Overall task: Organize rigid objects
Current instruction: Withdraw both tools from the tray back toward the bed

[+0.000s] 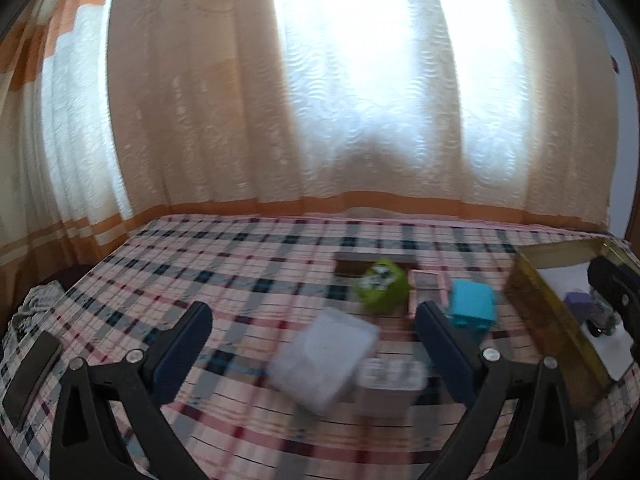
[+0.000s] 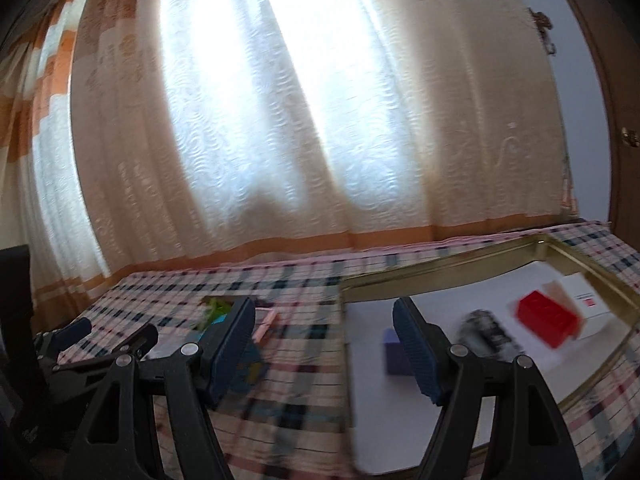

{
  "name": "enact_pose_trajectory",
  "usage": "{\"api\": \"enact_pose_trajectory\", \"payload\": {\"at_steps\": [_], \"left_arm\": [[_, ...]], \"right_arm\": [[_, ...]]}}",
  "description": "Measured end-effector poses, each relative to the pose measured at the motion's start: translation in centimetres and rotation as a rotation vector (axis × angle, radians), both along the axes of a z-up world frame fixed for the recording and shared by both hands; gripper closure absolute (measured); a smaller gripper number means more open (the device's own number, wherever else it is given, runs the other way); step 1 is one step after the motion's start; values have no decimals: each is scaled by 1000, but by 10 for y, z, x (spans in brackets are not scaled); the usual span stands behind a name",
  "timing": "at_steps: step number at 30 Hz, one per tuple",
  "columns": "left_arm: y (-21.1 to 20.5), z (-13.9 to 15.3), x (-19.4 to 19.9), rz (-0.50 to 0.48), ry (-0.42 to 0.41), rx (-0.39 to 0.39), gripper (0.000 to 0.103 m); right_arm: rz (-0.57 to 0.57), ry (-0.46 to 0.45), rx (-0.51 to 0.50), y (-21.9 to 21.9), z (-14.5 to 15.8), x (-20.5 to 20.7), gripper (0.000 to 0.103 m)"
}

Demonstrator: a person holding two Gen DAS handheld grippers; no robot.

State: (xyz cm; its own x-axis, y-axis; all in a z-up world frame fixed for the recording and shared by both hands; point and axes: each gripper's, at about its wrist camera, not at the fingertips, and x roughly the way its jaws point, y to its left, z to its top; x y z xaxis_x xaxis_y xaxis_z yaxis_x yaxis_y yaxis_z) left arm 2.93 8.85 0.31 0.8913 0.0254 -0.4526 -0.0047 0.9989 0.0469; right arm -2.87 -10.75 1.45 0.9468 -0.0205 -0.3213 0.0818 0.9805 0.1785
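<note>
My left gripper (image 1: pixel 314 316) is open and empty above the checked bedspread. Ahead of it lie a clear plastic box (image 1: pixel 324 360), a small white ridged box (image 1: pixel 390 378), a green box (image 1: pixel 382 286), a pink frame (image 1: pixel 428 286) and a turquoise box (image 1: pixel 472 310). My right gripper (image 2: pixel 324 320) is open and empty over the left edge of a gold-rimmed tray (image 2: pixel 440 270). On the tray's white floor sit a purple block (image 2: pixel 394 354), a black-and-white object (image 2: pixel 490 334) and a red brick (image 2: pixel 548 316). The tray's near wall (image 1: pixel 556 320) shows in the left wrist view.
A dark flat phone-like slab (image 1: pixel 30 376) lies at the bed's left edge beside crumpled cloth (image 1: pixel 36 302). Curtains (image 1: pixel 320 100) hang behind the bed. A white card (image 2: pixel 588 292) lies in the tray. The left gripper (image 2: pixel 100 340) shows at left in the right wrist view.
</note>
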Motion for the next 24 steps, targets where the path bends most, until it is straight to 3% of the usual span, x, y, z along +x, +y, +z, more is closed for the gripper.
{"api": "enact_pose_trajectory", "payload": {"at_steps": [24], "left_arm": [[65, -3, 20, 76, 22, -14, 1]], "right_arm": [[151, 56, -12, 69, -4, 17, 29]]}}
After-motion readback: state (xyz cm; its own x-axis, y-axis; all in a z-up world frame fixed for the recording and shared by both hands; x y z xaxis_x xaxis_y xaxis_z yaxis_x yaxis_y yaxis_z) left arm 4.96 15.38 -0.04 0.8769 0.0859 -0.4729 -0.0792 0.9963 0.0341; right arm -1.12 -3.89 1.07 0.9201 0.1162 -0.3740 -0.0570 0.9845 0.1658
